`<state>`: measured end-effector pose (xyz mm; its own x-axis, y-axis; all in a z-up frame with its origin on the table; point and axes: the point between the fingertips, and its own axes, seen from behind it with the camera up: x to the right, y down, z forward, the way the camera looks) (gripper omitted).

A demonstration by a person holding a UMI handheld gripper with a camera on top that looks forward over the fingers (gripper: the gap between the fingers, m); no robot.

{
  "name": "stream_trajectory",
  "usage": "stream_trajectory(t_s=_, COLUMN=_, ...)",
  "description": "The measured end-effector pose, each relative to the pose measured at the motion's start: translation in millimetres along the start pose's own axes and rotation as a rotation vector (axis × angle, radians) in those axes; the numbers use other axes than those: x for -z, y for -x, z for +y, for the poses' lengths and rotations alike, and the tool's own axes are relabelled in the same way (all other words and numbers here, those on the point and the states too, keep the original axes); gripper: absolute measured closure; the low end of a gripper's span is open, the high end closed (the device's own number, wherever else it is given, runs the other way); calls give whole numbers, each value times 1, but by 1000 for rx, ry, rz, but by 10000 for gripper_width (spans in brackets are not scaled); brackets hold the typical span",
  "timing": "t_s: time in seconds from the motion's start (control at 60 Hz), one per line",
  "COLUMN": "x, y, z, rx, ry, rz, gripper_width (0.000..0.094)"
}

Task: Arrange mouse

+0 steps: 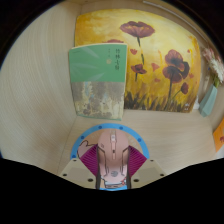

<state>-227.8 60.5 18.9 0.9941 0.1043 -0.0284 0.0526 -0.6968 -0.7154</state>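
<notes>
A pale pink and white mouse [112, 162] sits between the two fingers of my gripper [112, 142], lengthwise along them, its front end pointing away from me. Both magenta pads [92, 158] press on its sides, so the gripper is shut on it. The mouse is held above a light wooden table [40, 100]. Its rear end is hidden low between the fingers.
A green book [98, 75] lies on the table just beyond the fingers. To its right lies a flat yellow mat with painted dark red flowers [160, 60]. Small objects stand at the table's far right [212, 70]. Bare table lies left of the book.
</notes>
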Motion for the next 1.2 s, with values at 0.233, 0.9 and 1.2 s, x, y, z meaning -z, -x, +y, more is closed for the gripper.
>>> stream_trajectory(t_s=0.233, x=-14, y=2, z=30, rx=23, ry=48, rz=26, gripper_width=545)
stream_trajectory(t_s=0.9, x=163, y=-87, z=-63, rx=-32, ry=-111, rz=-2, gripper_width=238)
stream_trajectory(t_s=1.2, x=230, y=-168, z=-21, rx=-40, ry=-109, rz=17, gripper_width=245)
